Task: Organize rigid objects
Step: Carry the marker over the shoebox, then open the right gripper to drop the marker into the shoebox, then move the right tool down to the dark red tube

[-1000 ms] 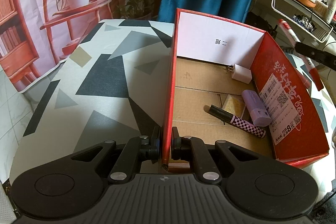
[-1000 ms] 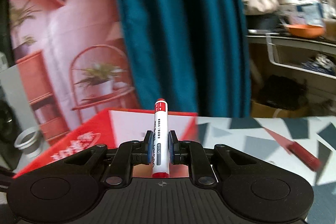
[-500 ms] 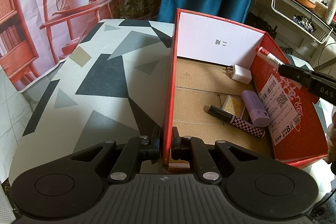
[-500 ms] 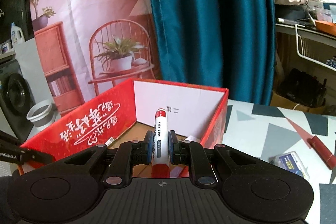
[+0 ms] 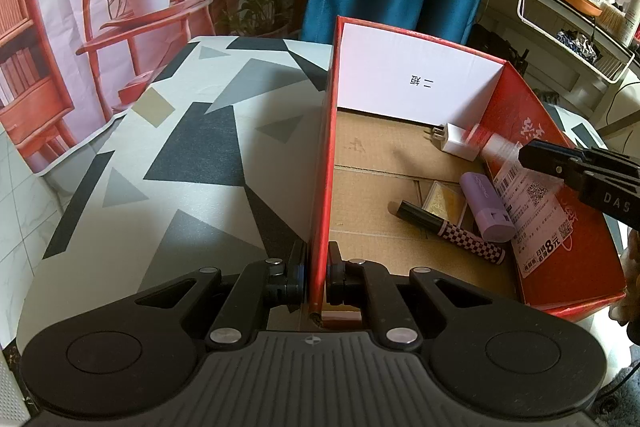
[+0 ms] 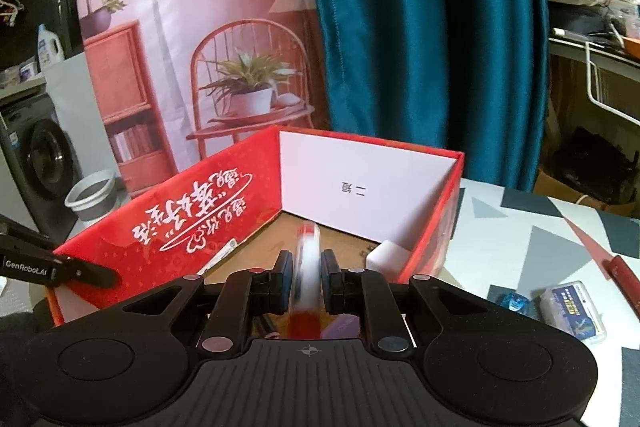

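R gripper (image 6: pixel 305 285) — marker (image 6: pixel 306 267) over box (image 6: pixel 168 227).

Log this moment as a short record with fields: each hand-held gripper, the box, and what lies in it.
left hand-held gripper: shut on the near wall of the red box
right hand-held gripper: above the box, holding a blurred marker; whether gripped or released is unclear
box contents: white charger, purple case, checkered pen, gold item
on table outside box: clear packet
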`<move>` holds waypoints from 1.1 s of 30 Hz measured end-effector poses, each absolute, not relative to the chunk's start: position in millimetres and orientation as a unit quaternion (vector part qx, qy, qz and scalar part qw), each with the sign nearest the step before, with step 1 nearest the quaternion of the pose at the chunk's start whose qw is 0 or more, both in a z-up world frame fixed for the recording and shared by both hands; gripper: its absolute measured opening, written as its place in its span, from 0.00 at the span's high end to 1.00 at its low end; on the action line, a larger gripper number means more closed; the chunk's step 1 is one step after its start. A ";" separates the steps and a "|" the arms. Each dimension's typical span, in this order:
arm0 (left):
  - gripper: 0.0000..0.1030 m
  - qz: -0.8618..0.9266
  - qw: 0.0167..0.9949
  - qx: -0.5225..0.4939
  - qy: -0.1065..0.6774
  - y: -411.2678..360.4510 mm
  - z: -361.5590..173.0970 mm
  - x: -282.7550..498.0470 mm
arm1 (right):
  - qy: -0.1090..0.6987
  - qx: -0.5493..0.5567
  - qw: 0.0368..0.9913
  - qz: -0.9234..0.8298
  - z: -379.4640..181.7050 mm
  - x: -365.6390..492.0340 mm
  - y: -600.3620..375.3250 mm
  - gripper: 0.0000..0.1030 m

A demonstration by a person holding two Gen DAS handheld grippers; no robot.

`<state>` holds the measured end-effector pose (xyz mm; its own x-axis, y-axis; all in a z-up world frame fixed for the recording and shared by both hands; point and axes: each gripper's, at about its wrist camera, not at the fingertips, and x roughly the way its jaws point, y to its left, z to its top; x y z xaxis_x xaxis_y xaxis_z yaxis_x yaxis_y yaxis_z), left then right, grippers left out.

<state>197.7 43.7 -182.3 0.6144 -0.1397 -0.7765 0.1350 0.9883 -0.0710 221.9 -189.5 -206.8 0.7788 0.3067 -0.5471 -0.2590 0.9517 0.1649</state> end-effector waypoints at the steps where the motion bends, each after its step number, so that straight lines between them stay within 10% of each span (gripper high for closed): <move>1: 0.90 -0.076 0.898 -0.002 0.432 43.6 -182.2 197.8 | 0.299 0.041 0.941 0.153 -206.9 222.3 -189.3 0.85; 21: 0.90 -0.075 0.898 0.000 0.433 44.7 -182.4 196.5 | 0.280 0.013 0.951 0.126 -191.0 218.7 -206.7 0.74; 29: 0.90 -0.072 0.898 0.006 0.434 42.7 -181.7 196.9 | 0.263 0.022 0.959 0.102 -171.1 214.0 -274.4 0.06; 33: 0.90 -0.070 0.898 0.006 0.435 41.4 -180.8 197.2 | 0.282 0.024 0.958 0.052 -184.1 218.2 -329.3 0.03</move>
